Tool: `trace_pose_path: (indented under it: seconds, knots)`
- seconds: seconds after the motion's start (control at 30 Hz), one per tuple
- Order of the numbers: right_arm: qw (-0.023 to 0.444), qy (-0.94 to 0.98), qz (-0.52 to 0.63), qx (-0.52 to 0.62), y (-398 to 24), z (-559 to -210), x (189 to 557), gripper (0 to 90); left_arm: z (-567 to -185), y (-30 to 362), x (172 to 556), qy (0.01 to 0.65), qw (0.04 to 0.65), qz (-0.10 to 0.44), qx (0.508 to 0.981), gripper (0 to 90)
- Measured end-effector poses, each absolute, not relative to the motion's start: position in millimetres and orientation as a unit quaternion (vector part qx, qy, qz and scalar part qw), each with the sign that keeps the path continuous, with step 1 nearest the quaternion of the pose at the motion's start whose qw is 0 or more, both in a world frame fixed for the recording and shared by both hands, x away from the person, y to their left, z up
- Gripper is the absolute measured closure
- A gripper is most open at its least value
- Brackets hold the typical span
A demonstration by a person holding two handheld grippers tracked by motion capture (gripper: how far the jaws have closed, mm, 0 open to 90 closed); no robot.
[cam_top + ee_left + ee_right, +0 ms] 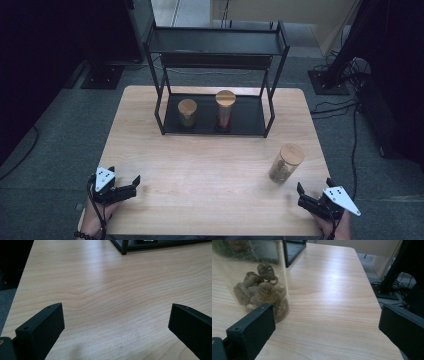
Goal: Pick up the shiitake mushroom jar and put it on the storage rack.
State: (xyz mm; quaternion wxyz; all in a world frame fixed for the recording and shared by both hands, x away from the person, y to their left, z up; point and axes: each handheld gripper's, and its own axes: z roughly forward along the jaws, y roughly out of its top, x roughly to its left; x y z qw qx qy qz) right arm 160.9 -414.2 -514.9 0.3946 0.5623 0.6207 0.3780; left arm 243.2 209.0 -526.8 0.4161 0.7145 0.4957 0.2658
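Your right gripper view's top edge crops the clear glass jar of brown lumps (259,290) (lid unseen), nearest the black metal rack (292,251).

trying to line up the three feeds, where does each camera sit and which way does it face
High view: above the person's side, facing forward and down on the table; shows the left hand-held gripper, the right hand-held gripper and forearms.
Left gripper view: rides the left hand-held gripper, looking across bare wood toward the rack; own open jaws.
Right gripper view: rides the right hand-held gripper, beside the jar; own open jaws.
Shared: the jar, in the high and right gripper views.
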Motion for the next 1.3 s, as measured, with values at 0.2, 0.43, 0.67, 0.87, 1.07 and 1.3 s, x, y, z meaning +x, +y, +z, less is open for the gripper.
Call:
trace_pose_path:
  seconds: [0.2,0.43,0.67,0.87,1.07,1.3]
  knots:
    - [0.391,0.63,0.384,0.551,-408.7,-515.2,165.6,1.8,-526.8,209.1,243.3,0.496,0.416,0.266,0.714,0.4]
    - [0.385,0.637,0.391,0.541,-402.7,-515.4,169.4,2.9,-526.8,208.9,243.3,0.495,0.415,0.267,0.715,0.4]
    - [0.379,0.646,0.396,0.53,-394.6,-515.6,175.7,3.9,-526.7,209.0,243.2,0.495,0.415,0.266,0.715,0.4]
    - [0.374,0.652,0.4,0.525,-387.6,-515.9,181.3,3.6,-526.7,209.0,243.3,0.495,0.416,0.266,0.715,0.4]
    - [0.37,0.658,0.402,0.518,-383.1,-516.1,184.5,3.3,-526.7,209.0,243.3,0.495,0.415,0.266,0.715,0.4]
    - [0.364,0.665,0.405,0.511,-376.1,-516.3,190.0,4.5,-526.7,208.9,243.2,0.495,0.415,0.266,0.715,0.4]
